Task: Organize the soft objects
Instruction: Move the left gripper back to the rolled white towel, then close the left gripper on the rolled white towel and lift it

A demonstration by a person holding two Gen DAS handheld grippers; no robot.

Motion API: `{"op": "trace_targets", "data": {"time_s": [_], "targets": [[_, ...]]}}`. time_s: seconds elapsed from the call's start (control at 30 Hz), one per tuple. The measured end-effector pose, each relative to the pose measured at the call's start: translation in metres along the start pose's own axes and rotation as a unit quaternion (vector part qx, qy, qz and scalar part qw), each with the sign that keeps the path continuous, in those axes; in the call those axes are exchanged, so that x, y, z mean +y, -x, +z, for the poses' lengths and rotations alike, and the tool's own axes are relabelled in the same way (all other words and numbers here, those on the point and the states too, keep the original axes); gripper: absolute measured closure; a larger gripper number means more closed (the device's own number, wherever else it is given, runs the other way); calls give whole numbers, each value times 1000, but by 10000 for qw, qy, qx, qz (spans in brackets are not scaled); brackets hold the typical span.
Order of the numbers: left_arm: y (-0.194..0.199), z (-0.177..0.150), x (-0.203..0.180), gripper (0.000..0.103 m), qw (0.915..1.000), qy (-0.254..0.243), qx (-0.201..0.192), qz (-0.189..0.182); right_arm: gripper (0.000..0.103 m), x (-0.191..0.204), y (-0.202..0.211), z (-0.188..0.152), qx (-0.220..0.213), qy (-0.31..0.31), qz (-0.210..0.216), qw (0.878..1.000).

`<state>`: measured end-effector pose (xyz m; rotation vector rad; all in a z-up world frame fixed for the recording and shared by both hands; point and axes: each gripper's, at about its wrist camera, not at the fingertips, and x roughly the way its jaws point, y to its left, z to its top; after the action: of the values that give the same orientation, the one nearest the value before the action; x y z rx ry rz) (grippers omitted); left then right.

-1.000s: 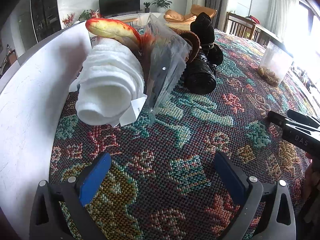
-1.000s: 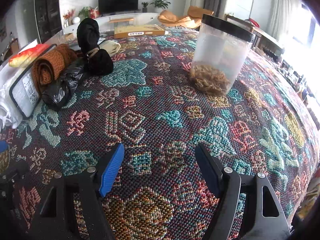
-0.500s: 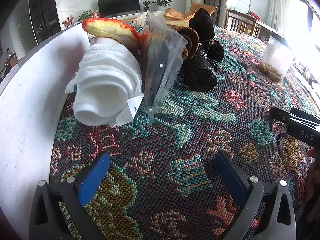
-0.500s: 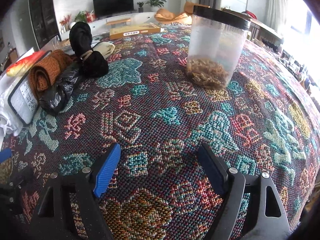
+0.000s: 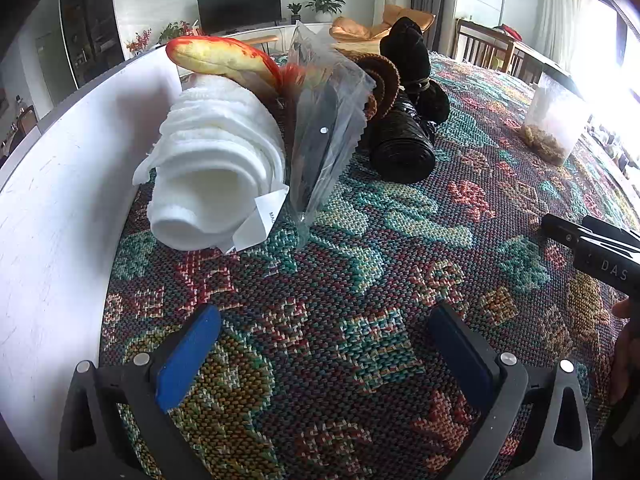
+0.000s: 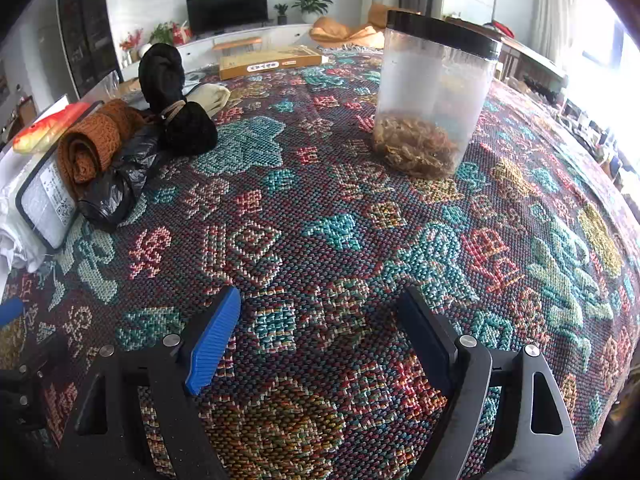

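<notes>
white roll (image 5: 216,168): lying far left on the table (image 6: 320,240), against the plastic pouch (image 5: 324,136)
brown knit roll (image 6: 90,144): beside black bag roll (image 6: 120,184)
black bundle (image 6: 176,108): behind them
jar (image 6: 432,100): upright, right, well apart
left tongs (image 5: 320,348): spread, empty
right tongs (image 6: 320,332): spread, empty

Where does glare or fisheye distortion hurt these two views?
Left wrist view: window glare washes out the clear plastic jar at the right edge; white board bows strongly. Right wrist view: the jar is sharp; glare burns only the far right edge.
</notes>
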<state>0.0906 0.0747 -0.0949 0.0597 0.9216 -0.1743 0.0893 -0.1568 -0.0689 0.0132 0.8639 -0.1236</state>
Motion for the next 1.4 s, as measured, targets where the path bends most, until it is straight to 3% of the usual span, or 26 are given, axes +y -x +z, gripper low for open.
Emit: {"op": "trace_targets", "data": {"time_s": [1.0,1.1,1.17,1.27,1.4], "targets": [[1,0,1,0,10000,4,-8,18,19,0,0,0,0,0,4,10000],[6,-5,1,0,9999,88,35,100,19,0,0,0,0,-1,7,10000],[18,-12,4,0,9997,228,83,-45,19,0,0,0,-1,-1,6,10000],[47,-17,14,0,9983,424,-158,-364,19,0,0,0,-1,1,1,10000],[86,16,35,0,9953,555,-776,-186,19,0,-1,0,0,-1,4,10000]]}}
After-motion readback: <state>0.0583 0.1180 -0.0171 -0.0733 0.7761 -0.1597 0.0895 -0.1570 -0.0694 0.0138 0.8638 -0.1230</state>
